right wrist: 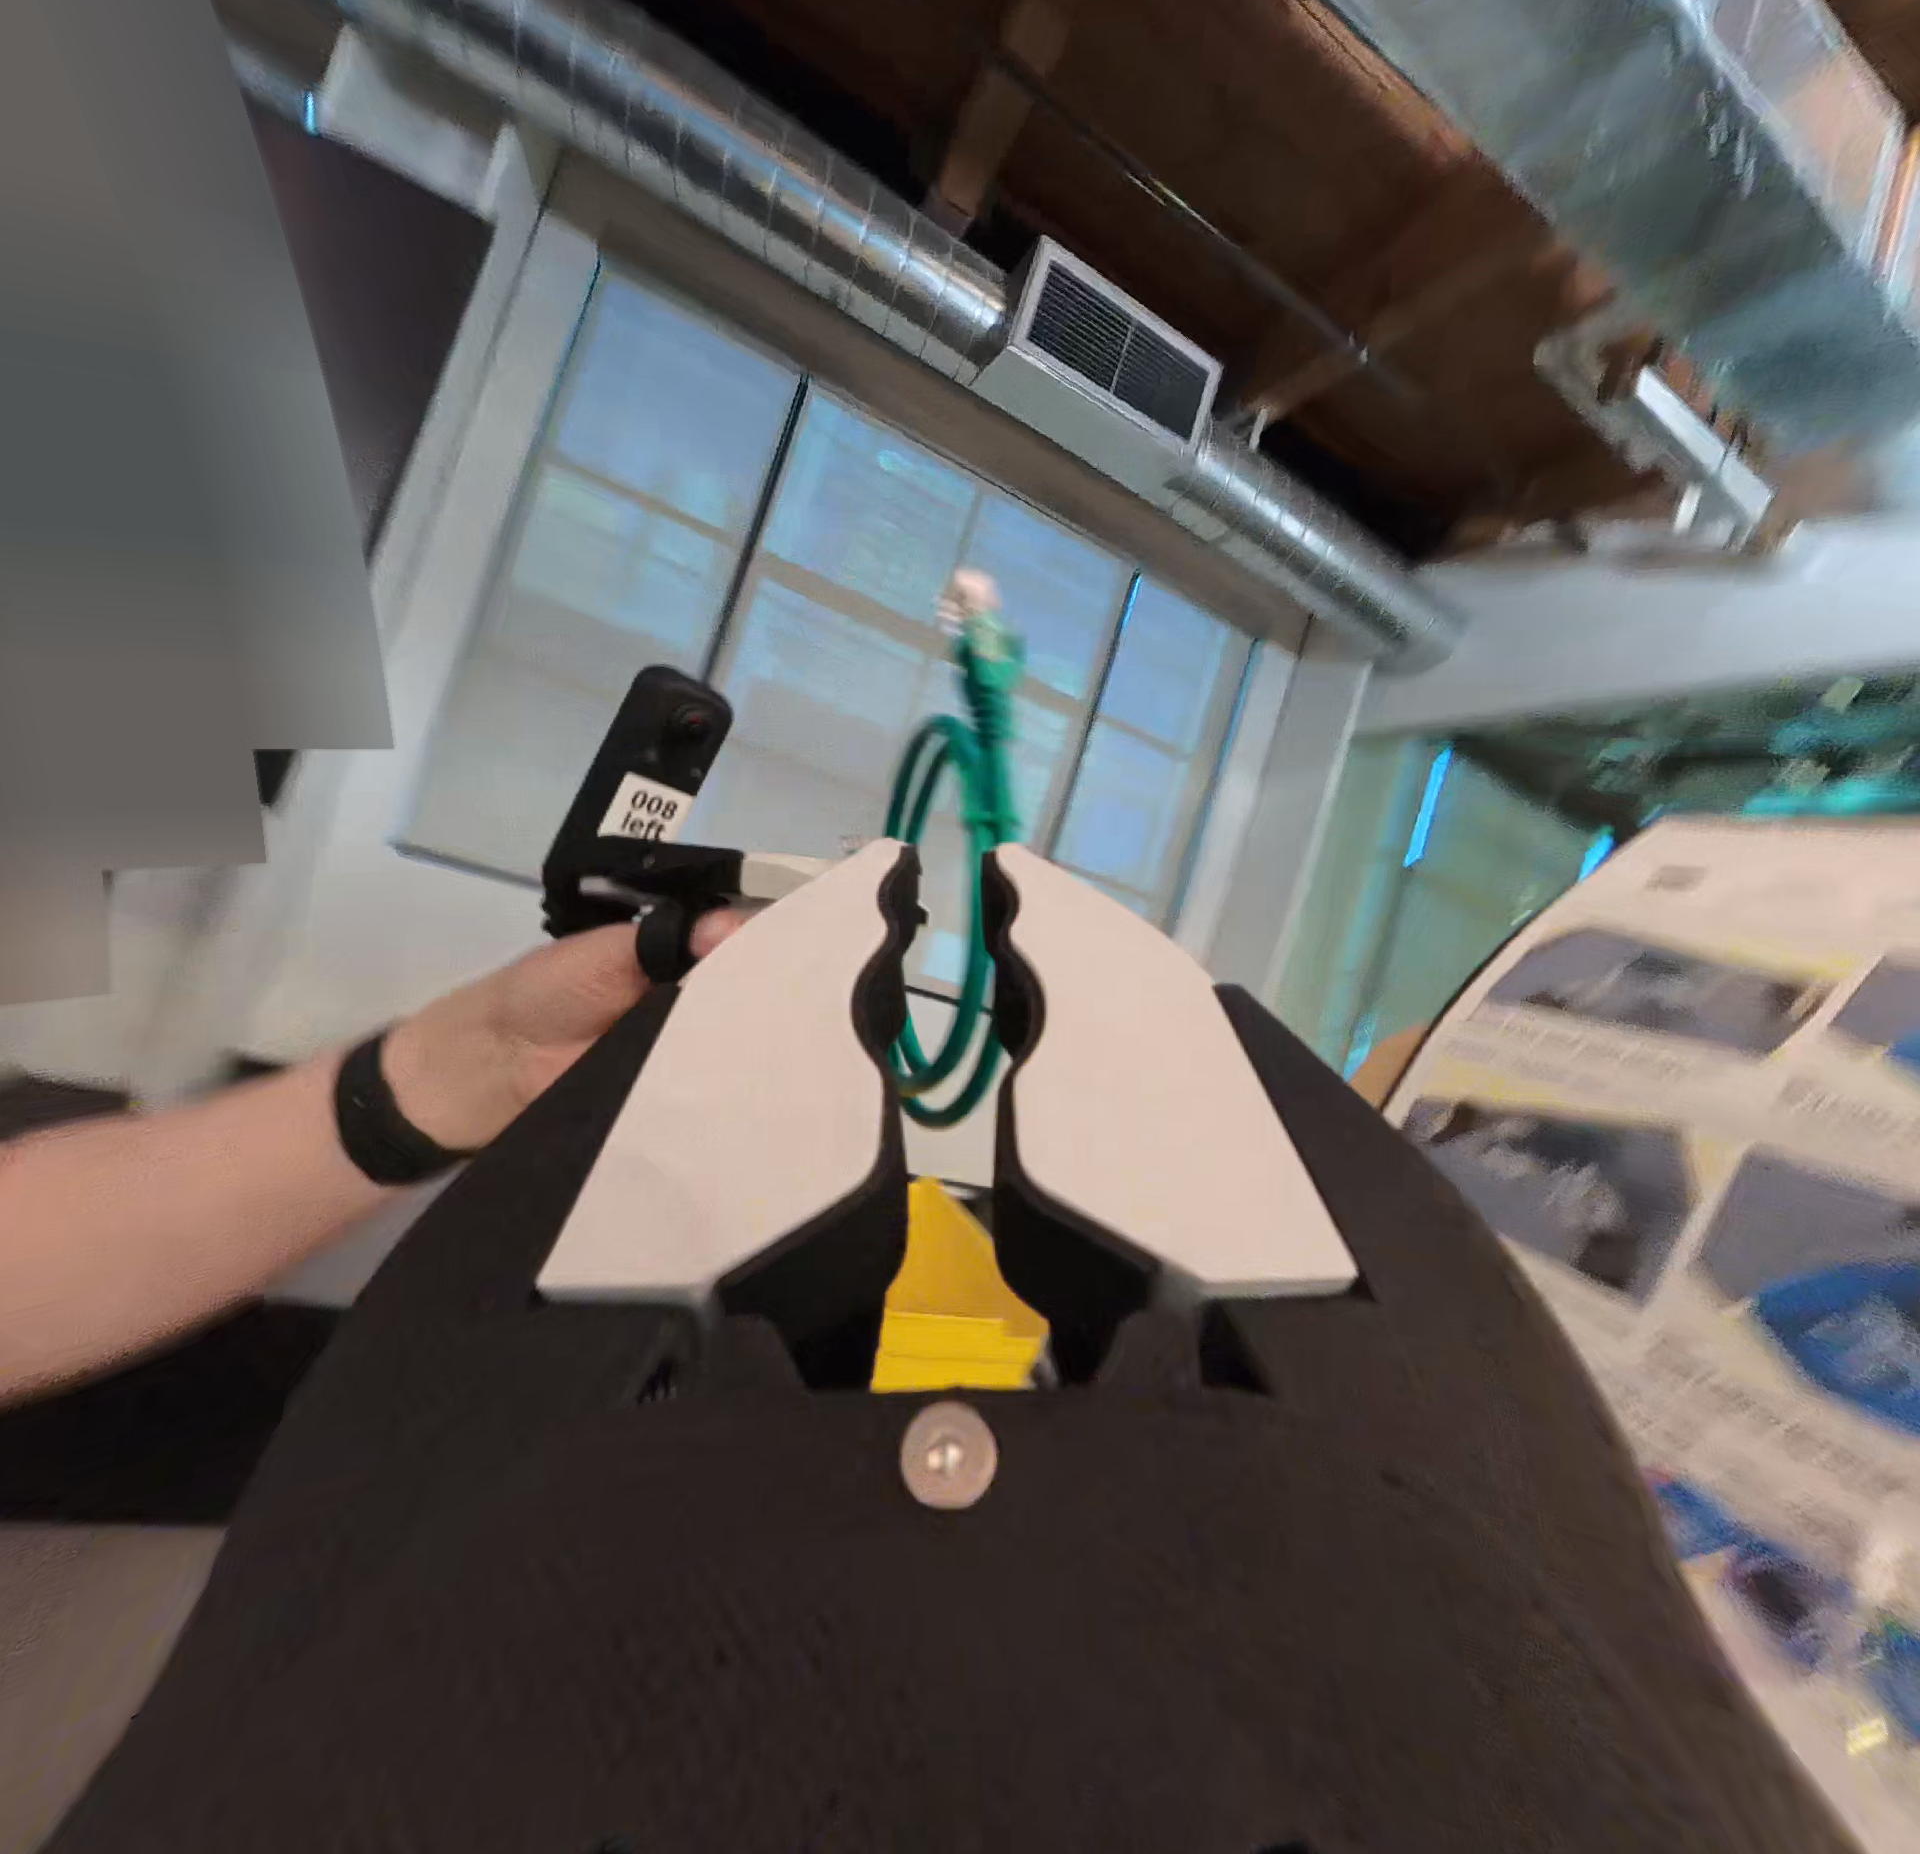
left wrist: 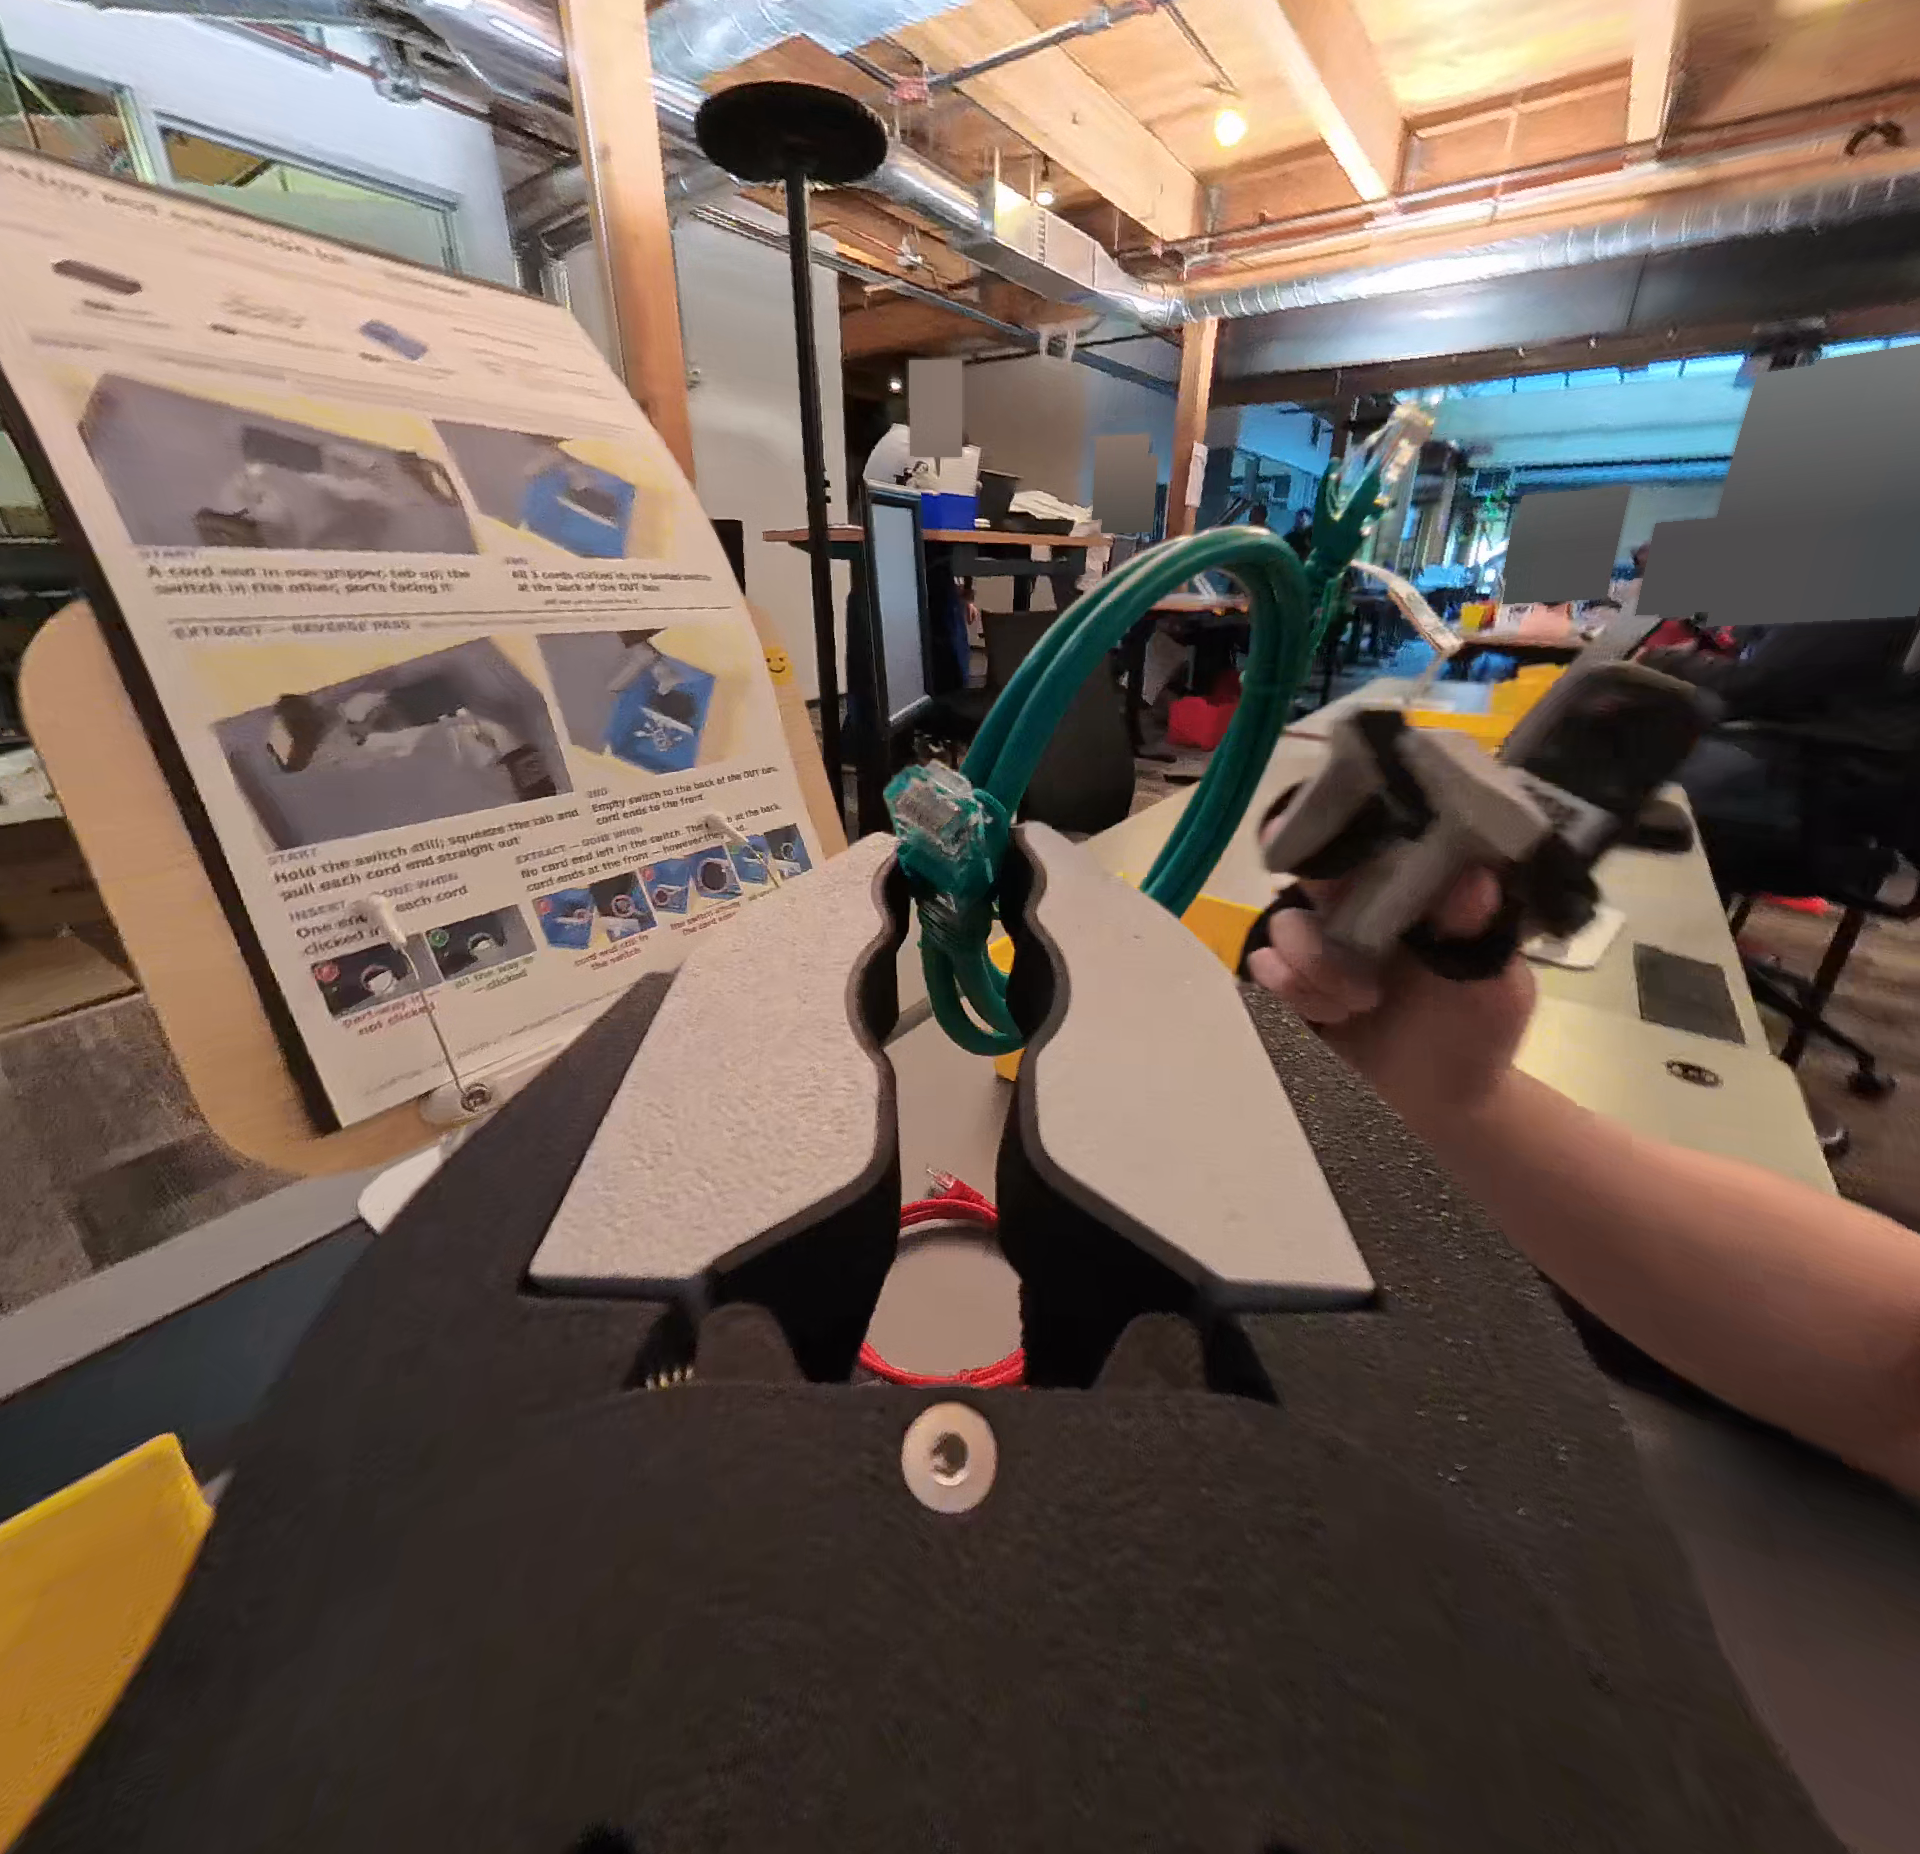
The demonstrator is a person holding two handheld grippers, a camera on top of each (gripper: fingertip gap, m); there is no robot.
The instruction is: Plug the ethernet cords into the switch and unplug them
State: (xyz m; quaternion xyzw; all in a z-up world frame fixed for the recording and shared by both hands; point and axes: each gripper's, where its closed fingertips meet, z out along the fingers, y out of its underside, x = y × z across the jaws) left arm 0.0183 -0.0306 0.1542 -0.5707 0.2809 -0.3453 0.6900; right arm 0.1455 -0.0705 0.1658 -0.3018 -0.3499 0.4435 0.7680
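A coiled green ethernet cord (left wrist: 1236, 682) is held up in the air between both grippers. My left gripper (left wrist: 961, 848) is shut on the cord's boot just below one clear plug (left wrist: 925, 812), which points up. My right gripper (right wrist: 951, 864) is closed narrowly on the same cord (right wrist: 940, 1056) just under its other plug (right wrist: 977, 609), which is blurred. That plug also shows high in the left wrist view (left wrist: 1387, 459). A red cord (left wrist: 940, 1207) lies on the table below my left fingers. No switch shows in either view.
A curved instruction board (left wrist: 395, 599) stands close on the left and also shows in the right wrist view (right wrist: 1662, 1077). A yellow bin (left wrist: 1210, 921) sits on the grey table (left wrist: 1621, 1035). A black lamp pole (left wrist: 805, 454) rises behind. Chairs and desks stand farther off. The left gripper's tips are roughly 15 cm from the right gripper's.
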